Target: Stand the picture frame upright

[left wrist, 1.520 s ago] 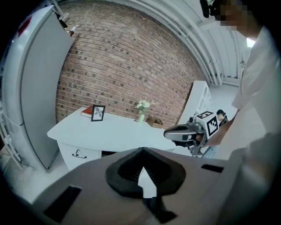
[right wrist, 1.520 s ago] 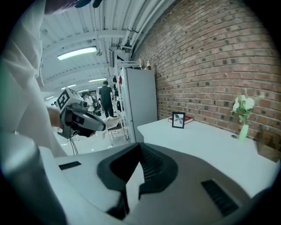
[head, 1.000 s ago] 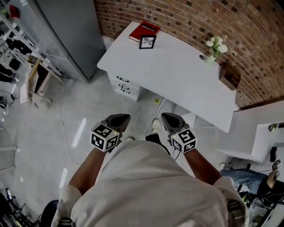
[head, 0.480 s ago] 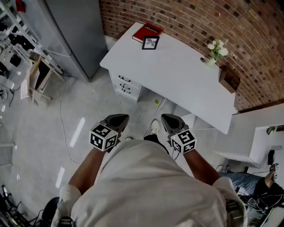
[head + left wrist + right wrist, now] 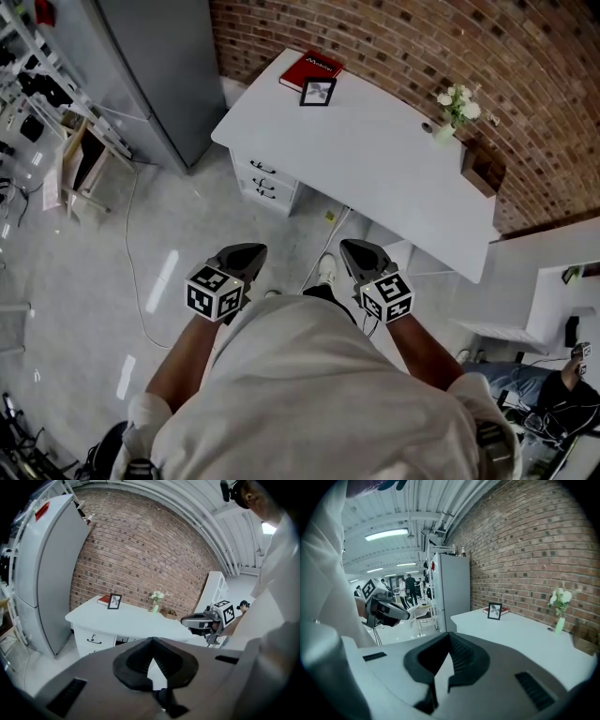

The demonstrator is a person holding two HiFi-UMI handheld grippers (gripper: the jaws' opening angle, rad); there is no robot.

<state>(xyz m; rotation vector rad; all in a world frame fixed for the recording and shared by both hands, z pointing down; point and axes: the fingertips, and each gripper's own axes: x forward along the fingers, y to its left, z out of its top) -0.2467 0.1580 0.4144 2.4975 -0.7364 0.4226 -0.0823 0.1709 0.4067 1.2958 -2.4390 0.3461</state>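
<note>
A small black picture frame [image 5: 317, 91] stands upright at the far left end of the white desk [image 5: 375, 159], in front of a red book [image 5: 311, 68]. It also shows in the left gripper view as the frame [image 5: 114, 601] and in the right gripper view as the frame [image 5: 494, 611]. My left gripper [image 5: 246, 253] and right gripper [image 5: 354, 251] hang side by side over the floor, well short of the desk. Both are shut with nothing between the jaws. In their own views the left gripper [image 5: 151, 641] and the right gripper [image 5: 449, 637] point toward the desk.
A vase of white flowers [image 5: 456, 105] and a brown box [image 5: 485, 164] stand at the desk's back right. Drawers [image 5: 263, 180] sit under its left end. A grey fridge [image 5: 150, 66] stands to the left, a white cabinet [image 5: 553, 291] to the right. A cable [image 5: 136, 272] lies on the floor.
My left gripper has drifted a little to the left. The right gripper has stayed where it was, and both remain shut.
</note>
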